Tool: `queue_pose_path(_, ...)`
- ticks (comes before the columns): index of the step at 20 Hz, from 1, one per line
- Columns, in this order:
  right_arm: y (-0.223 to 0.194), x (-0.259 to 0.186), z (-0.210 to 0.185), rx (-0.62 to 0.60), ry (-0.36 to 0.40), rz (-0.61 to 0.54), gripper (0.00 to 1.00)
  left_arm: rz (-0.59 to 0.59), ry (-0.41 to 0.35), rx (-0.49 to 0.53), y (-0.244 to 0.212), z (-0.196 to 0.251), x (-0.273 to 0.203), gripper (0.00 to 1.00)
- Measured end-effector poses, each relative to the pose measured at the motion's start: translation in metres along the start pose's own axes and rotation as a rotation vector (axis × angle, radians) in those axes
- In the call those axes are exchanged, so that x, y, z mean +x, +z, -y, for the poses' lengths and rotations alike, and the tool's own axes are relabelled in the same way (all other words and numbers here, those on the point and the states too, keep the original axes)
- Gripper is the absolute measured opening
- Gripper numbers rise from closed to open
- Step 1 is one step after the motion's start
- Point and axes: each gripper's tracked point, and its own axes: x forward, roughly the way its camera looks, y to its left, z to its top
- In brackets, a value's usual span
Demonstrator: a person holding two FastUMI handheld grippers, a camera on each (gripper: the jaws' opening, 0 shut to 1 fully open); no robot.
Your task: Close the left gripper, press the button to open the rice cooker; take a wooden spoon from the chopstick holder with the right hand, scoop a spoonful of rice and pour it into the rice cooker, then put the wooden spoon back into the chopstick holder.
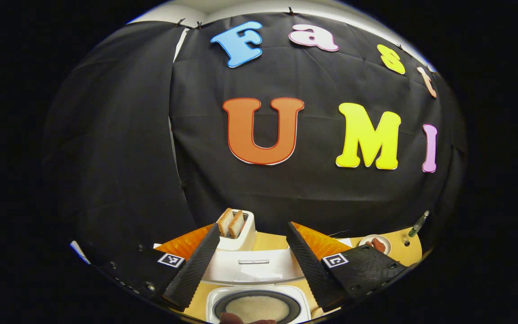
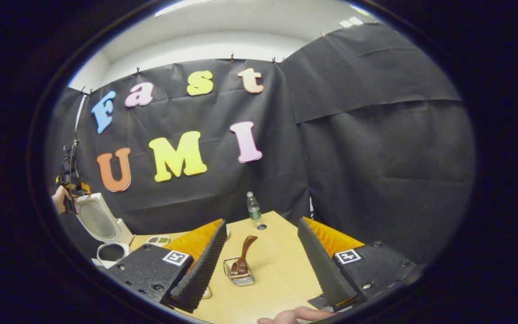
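Note:
In the left gripper view my left gripper (image 1: 252, 226) is open, hanging above the white rice cooker (image 1: 259, 270). The cooker's lid is up and its inner pot (image 1: 257, 308) holds a pale layer of rice. In the right gripper view my right gripper (image 2: 262, 221) is open with nothing between its fingers. A wooden spoon (image 2: 243, 256) stands in the wire chopstick holder (image 2: 240, 275) on the table just ahead of it. The rice cooker (image 2: 106, 234) stands far left with its lid raised. A hand holds the left gripper (image 2: 69, 180) above it.
A white toaster (image 1: 238, 231) with two slices of toast stands behind the cooker. A plate of red food (image 1: 376, 245) and a green bottle (image 1: 419, 223) sit to the right. A water bottle (image 2: 253, 209) stands at the far table edge, and a small tray (image 2: 158, 240) lies near the cooker.

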Motion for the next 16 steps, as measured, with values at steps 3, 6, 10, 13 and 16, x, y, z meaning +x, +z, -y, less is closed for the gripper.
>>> queue_pose_path(3,-0.004,-0.015,-0.007,0.013,-0.001,-0.019,0.99,-0.017,-0.018,0.005,-0.002,0.006,0.001,0.97)
queue_pose_path(6,-0.003,-0.023,-0.019,0.003,0.02,-0.019,0.99,-0.043,-0.047,0.011,-0.011,0.013,-0.008,0.97)
queue_pose_path(10,-0.005,-0.025,-0.045,-0.029,0.09,-0.046,0.99,-0.072,-0.055,0.0,-0.031,0.017,-0.04,0.97)
queue_pose_path(13,-0.011,-0.026,-0.073,-0.081,0.172,-0.076,0.99,-0.084,-0.061,-0.004,-0.062,0.02,-0.073,0.97)
queue_pose_path(16,-0.015,-0.03,-0.099,-0.113,0.251,-0.101,1.0,-0.167,-0.082,-0.031,-0.112,0.028,-0.099,0.96)
